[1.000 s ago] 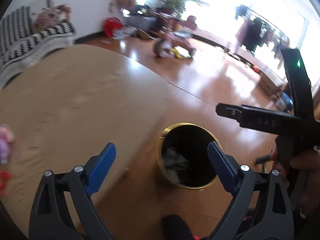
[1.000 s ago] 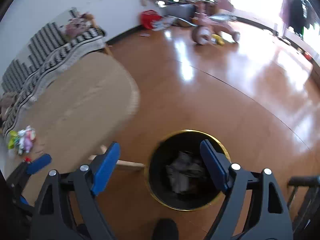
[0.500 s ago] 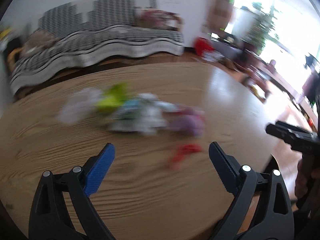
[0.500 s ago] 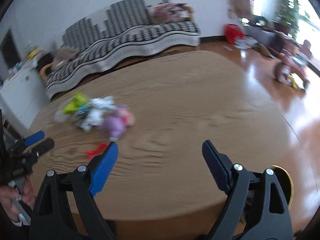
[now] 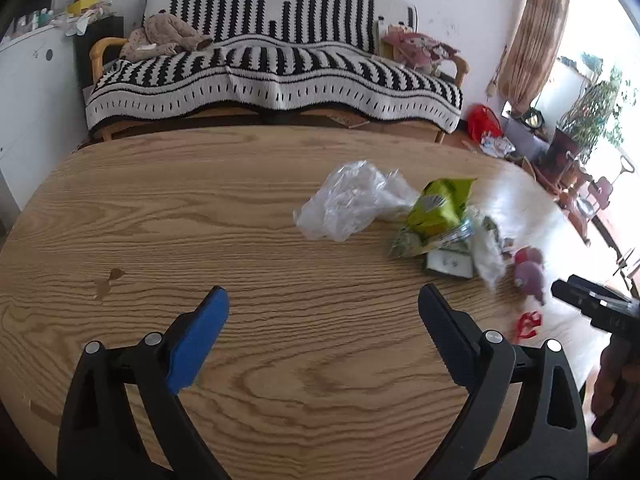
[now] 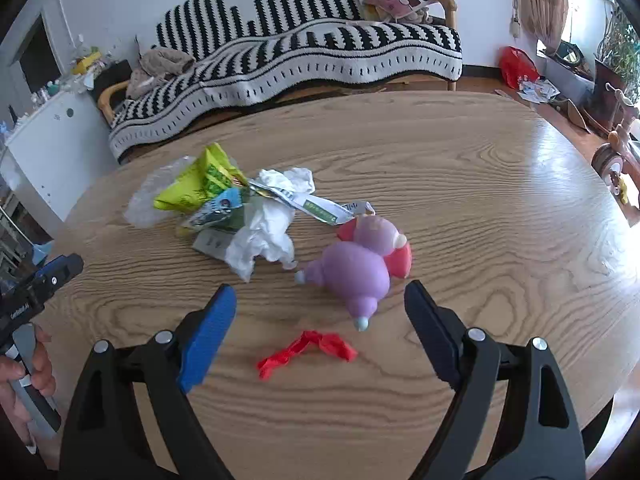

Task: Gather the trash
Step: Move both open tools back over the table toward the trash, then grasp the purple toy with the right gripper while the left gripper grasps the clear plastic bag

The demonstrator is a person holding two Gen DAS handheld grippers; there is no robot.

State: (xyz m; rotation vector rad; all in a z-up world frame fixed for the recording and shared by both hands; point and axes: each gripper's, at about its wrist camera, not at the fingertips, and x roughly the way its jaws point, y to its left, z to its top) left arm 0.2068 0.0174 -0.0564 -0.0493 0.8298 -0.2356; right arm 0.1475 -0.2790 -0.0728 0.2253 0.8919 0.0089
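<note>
**Daylight from the right, glare on the tabletop**

Strong daylight is pouring through the blown-out window (image 5: 600, 92). Glare is whitening the oval light-wood table (image 5: 532, 200) at its right edge. Fisheye bending is curving the edges; dark vignetting is filling corners. Focus is holding sharp.

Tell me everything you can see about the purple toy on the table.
The purple toy looks like smooth, soft plastic: rounded lilac lobes with pinkish-red parts behind them and small pale blue tips. It lies on its side on the wooden table, right of the crumpled white paper and apparently just clear of it. A red scrap lies nearer the camera. The open right claw is empty and does not touch it.
</note>
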